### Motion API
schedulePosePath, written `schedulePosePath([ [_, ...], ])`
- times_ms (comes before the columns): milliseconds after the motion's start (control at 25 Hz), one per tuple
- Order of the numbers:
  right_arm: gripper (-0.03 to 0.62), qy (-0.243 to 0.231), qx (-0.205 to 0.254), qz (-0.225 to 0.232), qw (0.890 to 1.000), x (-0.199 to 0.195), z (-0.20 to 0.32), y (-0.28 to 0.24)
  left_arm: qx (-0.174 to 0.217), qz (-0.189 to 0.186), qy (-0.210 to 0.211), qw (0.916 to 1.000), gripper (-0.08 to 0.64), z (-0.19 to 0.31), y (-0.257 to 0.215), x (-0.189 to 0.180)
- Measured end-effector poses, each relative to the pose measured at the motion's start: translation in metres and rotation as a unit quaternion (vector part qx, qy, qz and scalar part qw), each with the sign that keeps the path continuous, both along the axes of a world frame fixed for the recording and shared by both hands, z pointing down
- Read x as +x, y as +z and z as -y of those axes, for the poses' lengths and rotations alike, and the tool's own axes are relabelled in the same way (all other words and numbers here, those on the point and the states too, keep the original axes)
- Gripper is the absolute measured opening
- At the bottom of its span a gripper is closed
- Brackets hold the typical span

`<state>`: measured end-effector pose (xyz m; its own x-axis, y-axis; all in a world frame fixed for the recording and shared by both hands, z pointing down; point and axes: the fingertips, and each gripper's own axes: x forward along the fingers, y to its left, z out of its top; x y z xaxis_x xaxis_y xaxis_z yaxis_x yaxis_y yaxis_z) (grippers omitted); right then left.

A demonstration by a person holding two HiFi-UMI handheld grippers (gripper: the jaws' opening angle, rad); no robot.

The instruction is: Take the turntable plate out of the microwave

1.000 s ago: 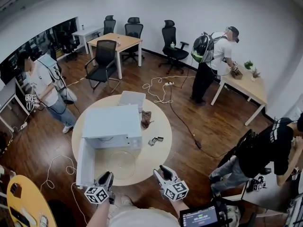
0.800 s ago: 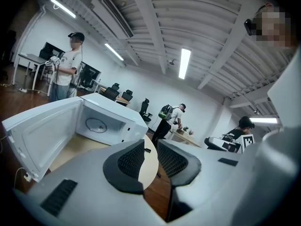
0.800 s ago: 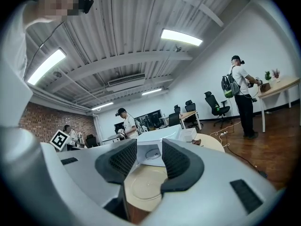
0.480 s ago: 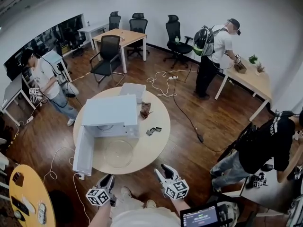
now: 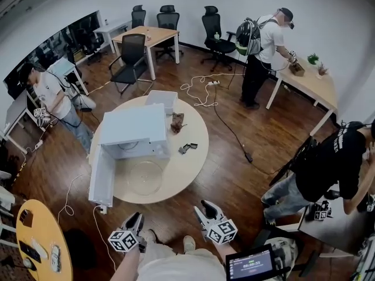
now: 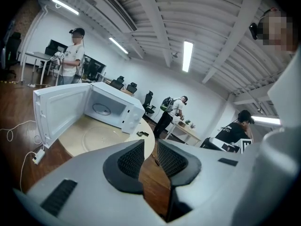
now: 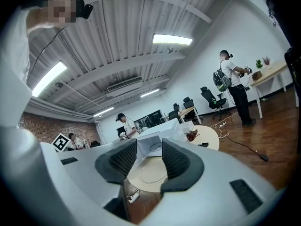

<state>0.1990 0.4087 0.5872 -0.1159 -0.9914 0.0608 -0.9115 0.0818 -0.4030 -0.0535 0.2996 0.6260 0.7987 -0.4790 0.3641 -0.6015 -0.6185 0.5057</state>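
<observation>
The white microwave (image 5: 136,130) stands on the round table (image 5: 188,167) with its door (image 5: 101,177) swung open to the left. The clear glass turntable plate (image 5: 145,177) lies flat on the table just in front of the oven's mouth. Both grippers hang over the wooden floor, short of the table's near edge. My left gripper (image 5: 136,217) is open and holds nothing; its own view shows the plate (image 6: 101,138) and microwave (image 6: 110,108) beyond the left gripper (image 6: 150,149). My right gripper (image 5: 205,206) is open and empty too, with the plate (image 7: 149,175) seen through the right gripper (image 7: 149,157).
A white box (image 5: 162,101), a brown object (image 5: 177,122) and small dark parts (image 5: 186,148) share the table. A power strip (image 5: 102,209) and cables lie on the floor. A yellow round table (image 5: 41,244) is at lower left. Several people and office chairs stand around.
Both grippers have drawn back from the table's near edge, and the table with the microwave and plate now sits farther off in the head view. The plate has not moved.
</observation>
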Motion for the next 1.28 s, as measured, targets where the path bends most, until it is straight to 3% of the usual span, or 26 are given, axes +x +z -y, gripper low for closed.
schedulePosePath([
  [200, 0.17, 0.009, -0.001, -0.015, 1.0, -0.002, -0.018, 0.0, 0.001, -0.004, 0.024, 0.9997, 0.091, -0.009, 0.006, 0.006],
  [480, 0.17, 0.043, -0.015, -0.032, 0.998, -0.005, -0.018, -0.004, 0.003, -0.019, 0.029, 0.9994, 0.091, 0.016, 0.011, -0.015],
  [1000, 0.143, 0.065, -0.092, -0.033, 0.993, -0.088, 0.029, 0.033, -0.056, -0.003, 0.015, 0.9983, 0.091, 0.047, 0.043, -0.117],
  [1280, 0.143, 0.061, -0.094, -0.024, 0.993, -0.13, 0.053, 0.03, -0.059, -0.014, 0.03, 0.9977, 0.091, 0.063, 0.04, -0.134],
])
